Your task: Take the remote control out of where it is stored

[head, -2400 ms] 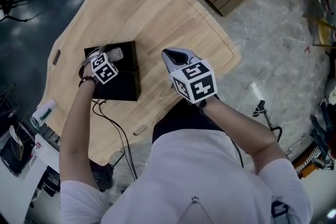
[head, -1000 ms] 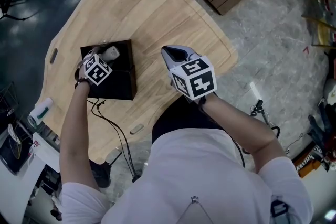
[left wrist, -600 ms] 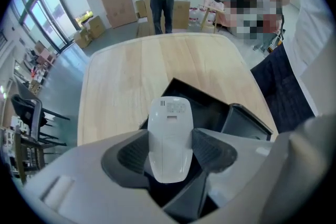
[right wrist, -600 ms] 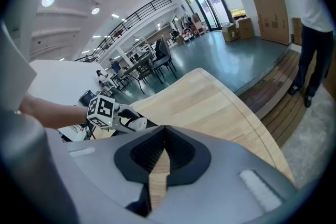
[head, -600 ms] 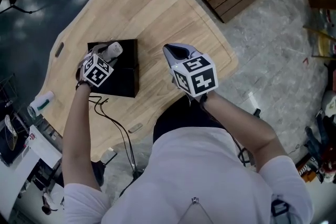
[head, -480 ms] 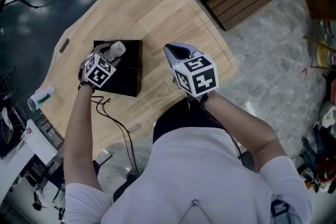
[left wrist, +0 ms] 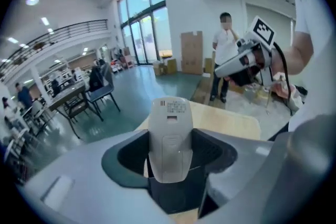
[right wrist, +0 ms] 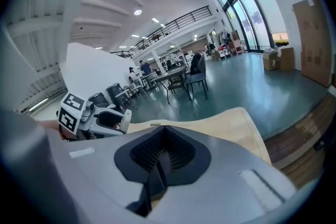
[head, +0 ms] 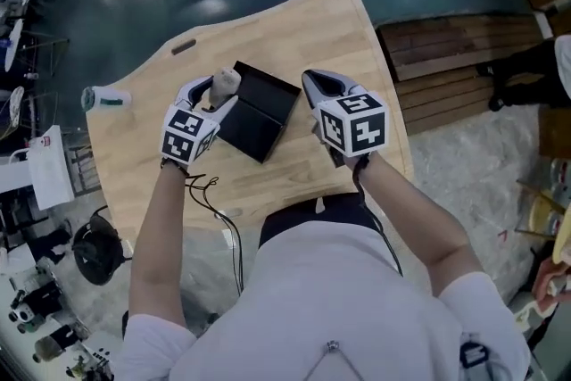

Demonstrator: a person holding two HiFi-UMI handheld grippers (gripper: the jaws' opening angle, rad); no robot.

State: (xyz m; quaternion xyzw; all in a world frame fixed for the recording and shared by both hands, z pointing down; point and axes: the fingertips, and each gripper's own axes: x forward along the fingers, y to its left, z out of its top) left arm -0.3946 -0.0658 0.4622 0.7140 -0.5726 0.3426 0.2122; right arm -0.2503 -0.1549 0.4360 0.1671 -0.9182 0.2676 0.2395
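My left gripper point(head: 217, 90) is shut on a light grey remote control point(left wrist: 169, 136), held upright with its back side facing the camera; its top end point(head: 227, 81) sticks out of the jaws just left of a black box point(head: 259, 111) that lies on the wooden table point(head: 294, 22). The remote is lifted clear of the box. My right gripper point(head: 323, 86) hovers to the right of the box, jaws closed together with nothing between them point(right wrist: 156, 164). In the right gripper view the left gripper point(right wrist: 100, 118) appears at the left.
A white bottle point(head: 105, 98) lies at the table's left edge. A wooden pallet point(head: 451, 62) sits on the floor to the right. A person point(left wrist: 224, 57) stands beyond the table. Chairs and desks point(right wrist: 181, 77) fill the far room.
The left gripper has raised the remote up and out of the black box. The head view has swung, so the table now lies differently in the frame. The right gripper has stayed shut beside the box.
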